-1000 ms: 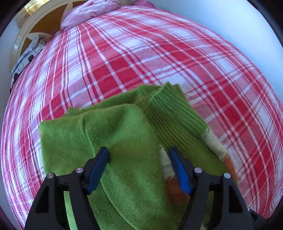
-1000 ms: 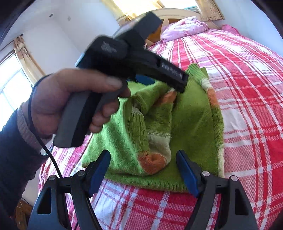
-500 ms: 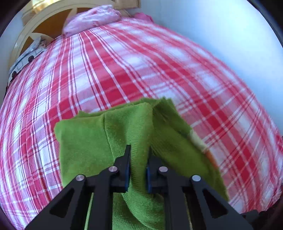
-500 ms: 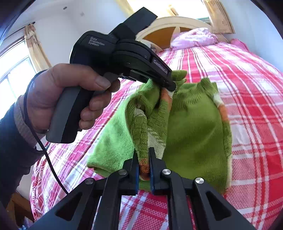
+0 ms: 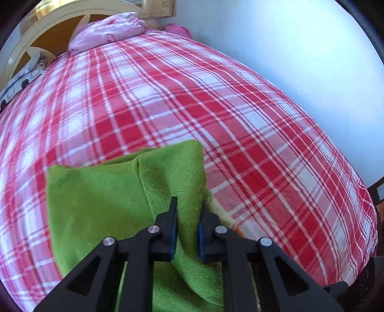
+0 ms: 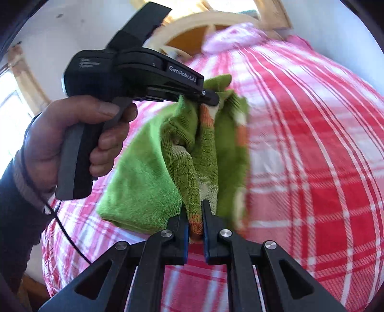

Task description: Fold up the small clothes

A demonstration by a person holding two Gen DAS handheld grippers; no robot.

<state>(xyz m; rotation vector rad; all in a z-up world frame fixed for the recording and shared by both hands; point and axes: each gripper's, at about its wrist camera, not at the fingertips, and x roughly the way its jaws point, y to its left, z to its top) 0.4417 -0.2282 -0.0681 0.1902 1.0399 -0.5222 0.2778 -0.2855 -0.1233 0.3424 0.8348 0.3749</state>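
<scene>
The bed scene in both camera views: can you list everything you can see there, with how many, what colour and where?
green sweater: one, green with orange and cream bands, partly lifted off the bed, pinched at two spots
bedspread: one, red and white plaid, covering the bed
pink bedding: one bundle, pale pink, at the head of the bed
headboard: one, cream frame with orange panels, behind the pink bundle
patterned cloth: one, white with dark spots, at the bed's far left edge
wall: pale blue, beside the bed
left gripper: black with blue pads, shut on the sweater
right gripper: black, shut on the sweater's orange band
left hand: one, dark sleeve, holding the left gripper's handle
</scene>
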